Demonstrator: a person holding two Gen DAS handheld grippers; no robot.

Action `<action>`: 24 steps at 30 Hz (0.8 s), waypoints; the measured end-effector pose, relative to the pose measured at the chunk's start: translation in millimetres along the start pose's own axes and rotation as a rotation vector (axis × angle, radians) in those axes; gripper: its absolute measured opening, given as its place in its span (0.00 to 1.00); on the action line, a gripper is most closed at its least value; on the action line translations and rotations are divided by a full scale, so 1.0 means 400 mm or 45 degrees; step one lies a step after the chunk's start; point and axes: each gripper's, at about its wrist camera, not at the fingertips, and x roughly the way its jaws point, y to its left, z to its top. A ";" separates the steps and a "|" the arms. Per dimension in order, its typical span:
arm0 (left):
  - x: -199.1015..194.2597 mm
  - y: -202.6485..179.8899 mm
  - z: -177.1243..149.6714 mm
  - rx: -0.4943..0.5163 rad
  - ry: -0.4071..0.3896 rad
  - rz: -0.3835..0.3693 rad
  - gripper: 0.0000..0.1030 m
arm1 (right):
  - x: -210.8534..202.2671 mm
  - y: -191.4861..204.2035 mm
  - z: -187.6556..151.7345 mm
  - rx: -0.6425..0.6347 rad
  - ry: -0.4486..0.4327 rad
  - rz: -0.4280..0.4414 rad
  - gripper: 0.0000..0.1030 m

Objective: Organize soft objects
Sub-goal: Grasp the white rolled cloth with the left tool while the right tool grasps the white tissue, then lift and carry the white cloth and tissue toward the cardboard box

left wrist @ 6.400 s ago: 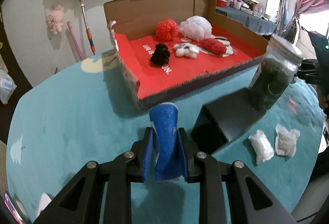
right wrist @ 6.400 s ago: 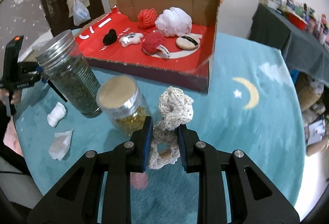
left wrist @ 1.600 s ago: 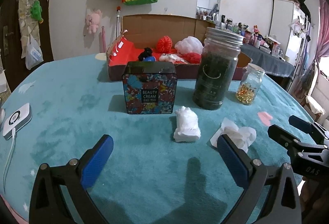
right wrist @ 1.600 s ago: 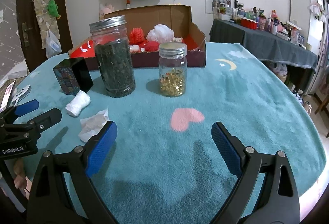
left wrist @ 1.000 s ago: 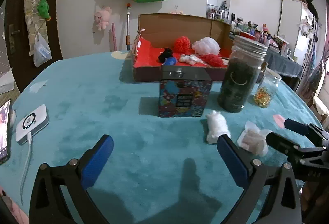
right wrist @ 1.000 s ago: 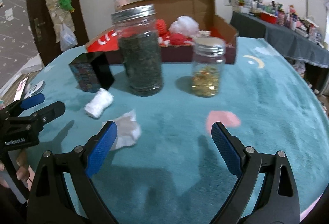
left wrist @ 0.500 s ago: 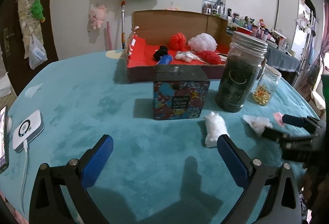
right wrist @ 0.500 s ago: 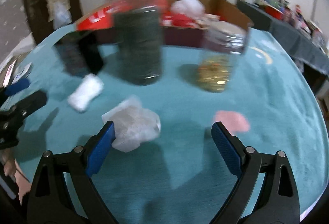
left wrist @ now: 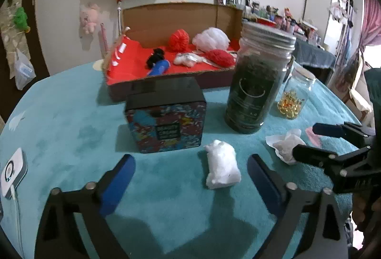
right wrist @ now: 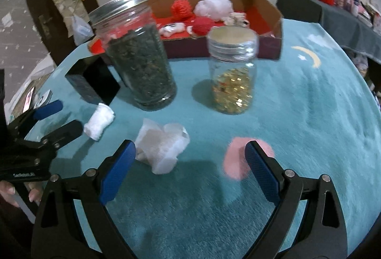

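A white rolled cloth (left wrist: 222, 169) lies on the teal tablecloth between the fingers of my left gripper (left wrist: 190, 178). Its jaws are closing, and neither blue pad touches the roll. A crumpled white tissue (right wrist: 164, 147) lies inside my open right gripper (right wrist: 189, 168), close to its left pad (right wrist: 116, 171). Each gripper shows in the other's view: the right gripper (left wrist: 316, 142) around the tissue (left wrist: 285, 144), the left gripper (right wrist: 59, 119) at the roll (right wrist: 98, 123). Behind stands a red-lined cardboard box (left wrist: 133, 73) holding several soft things.
A dark patterned tin (left wrist: 164, 121) stands just beyond the roll. A tall jar of dark leaves (left wrist: 254, 87) and a small jar of golden beads (left wrist: 293, 102) stand right of it. A white device with a cable (left wrist: 12, 171) lies at the left edge.
Both grippers have moved in over the table. The roll now sits between the left fingers, which stand a little narrower. The right gripper has drawn up to the tissue.
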 end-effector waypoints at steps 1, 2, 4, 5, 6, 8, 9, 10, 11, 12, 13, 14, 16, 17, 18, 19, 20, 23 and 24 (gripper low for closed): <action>0.009 -0.002 0.003 0.005 0.013 -0.007 0.85 | 0.008 0.007 0.007 -0.021 0.006 -0.001 0.91; 0.016 -0.004 0.005 0.006 0.024 -0.018 0.81 | 0.015 0.016 0.011 -0.044 0.011 0.005 0.91; 0.034 -0.008 0.008 0.005 0.060 -0.072 0.62 | 0.027 0.034 0.013 -0.086 0.025 0.001 0.91; 0.044 -0.010 0.007 0.004 0.084 -0.104 0.55 | 0.035 0.043 0.012 -0.109 0.040 -0.003 0.87; 0.056 -0.013 0.006 0.000 0.118 -0.166 0.35 | 0.043 0.052 0.011 -0.131 0.055 0.007 0.70; 0.059 -0.022 0.004 0.002 0.133 -0.234 0.19 | 0.045 0.066 0.008 -0.178 0.046 -0.007 0.51; 0.057 -0.029 0.004 0.015 0.127 -0.224 0.18 | 0.042 0.072 0.006 -0.196 0.041 0.016 0.32; 0.053 -0.035 0.005 0.029 0.122 -0.220 0.15 | 0.038 0.073 0.005 -0.195 0.035 0.043 0.26; 0.049 -0.040 0.006 0.037 0.118 -0.227 0.14 | 0.033 0.072 0.004 -0.189 0.025 0.049 0.24; 0.048 -0.043 0.009 0.040 0.117 -0.235 0.14 | 0.028 0.074 0.003 -0.194 0.017 0.053 0.21; 0.048 -0.048 0.014 0.042 0.115 -0.243 0.14 | 0.022 0.076 0.003 -0.197 0.006 0.064 0.19; 0.043 -0.050 0.017 0.045 0.110 -0.251 0.14 | 0.015 0.076 0.004 -0.196 -0.003 0.072 0.18; 0.034 -0.058 0.025 0.054 0.096 -0.256 0.14 | 0.003 0.079 0.010 -0.204 -0.022 0.070 0.18; 0.030 -0.061 0.029 0.060 0.089 -0.261 0.14 | -0.003 0.080 0.014 -0.206 -0.033 0.068 0.18; 0.027 -0.063 0.033 0.063 0.082 -0.266 0.14 | -0.008 0.081 0.017 -0.205 -0.037 0.073 0.18; 0.023 -0.065 0.035 0.066 0.077 -0.268 0.14 | -0.012 0.080 0.021 -0.203 -0.042 0.076 0.18; 0.021 -0.067 0.038 0.070 0.072 -0.268 0.14 | -0.016 0.080 0.024 -0.202 -0.049 0.074 0.18; 0.019 -0.069 0.047 0.073 0.061 -0.272 0.14 | -0.021 0.074 0.031 -0.201 -0.065 0.066 0.18; 0.021 -0.068 0.049 0.072 0.061 -0.273 0.14 | -0.021 0.073 0.032 -0.199 -0.065 0.068 0.18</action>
